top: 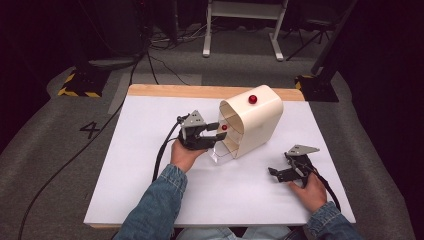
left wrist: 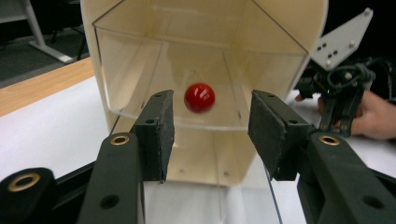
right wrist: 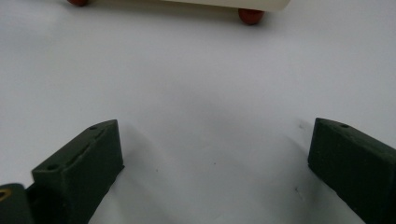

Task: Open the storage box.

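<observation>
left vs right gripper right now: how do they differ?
The left gripper is raised at the cream box's open front, while the right gripper sits low over the bare white table, off to the side. The left gripper's jaws frame a red knob; the right gripper's frame nothing. Both are open and empty.

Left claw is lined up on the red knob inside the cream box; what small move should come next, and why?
Probably ease the left claw forward, then close: its jaws stand open either side of the red knob, which sits farther in on the clear drawer front.
</observation>
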A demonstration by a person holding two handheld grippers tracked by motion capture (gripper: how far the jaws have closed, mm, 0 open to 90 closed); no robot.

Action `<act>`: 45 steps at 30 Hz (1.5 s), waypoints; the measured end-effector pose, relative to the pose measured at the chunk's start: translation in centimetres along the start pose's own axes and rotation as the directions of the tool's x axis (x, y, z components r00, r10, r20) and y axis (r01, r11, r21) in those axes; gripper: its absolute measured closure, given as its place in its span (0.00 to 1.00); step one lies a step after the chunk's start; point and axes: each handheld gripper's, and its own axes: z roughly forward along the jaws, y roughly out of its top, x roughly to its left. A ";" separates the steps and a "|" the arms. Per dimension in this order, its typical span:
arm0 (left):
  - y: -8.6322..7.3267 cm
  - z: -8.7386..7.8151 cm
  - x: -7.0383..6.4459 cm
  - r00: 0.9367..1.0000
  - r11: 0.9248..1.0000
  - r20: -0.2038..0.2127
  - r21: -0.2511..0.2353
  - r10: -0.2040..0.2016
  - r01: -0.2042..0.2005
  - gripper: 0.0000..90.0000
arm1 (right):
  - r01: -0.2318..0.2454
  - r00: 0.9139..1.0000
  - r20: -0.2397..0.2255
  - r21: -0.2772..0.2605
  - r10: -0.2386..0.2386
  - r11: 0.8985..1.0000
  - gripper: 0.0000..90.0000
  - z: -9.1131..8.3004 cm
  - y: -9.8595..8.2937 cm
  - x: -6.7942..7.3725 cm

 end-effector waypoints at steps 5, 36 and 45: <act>0.1 0.9 0.4 1.000 1.000 0.015 0.000 -0.002 0.002 0.60 | 0.000 1.000 0.000 0.000 0.000 1.000 0.04 0.0 0.0 0.0; -0.5 -3.0 -0.3 0.998 0.999 -0.042 -0.001 0.049 -0.049 0.82 | 0.000 1.000 0.000 0.000 0.000 1.000 0.04 0.0 0.0 0.0; -1.3 -4.4 -0.4 0.998 0.999 -0.049 -0.004 0.043 -0.043 0.82 | 0.000 1.000 -0.001 0.000 0.000 1.000 0.03 0.0 0.0 0.0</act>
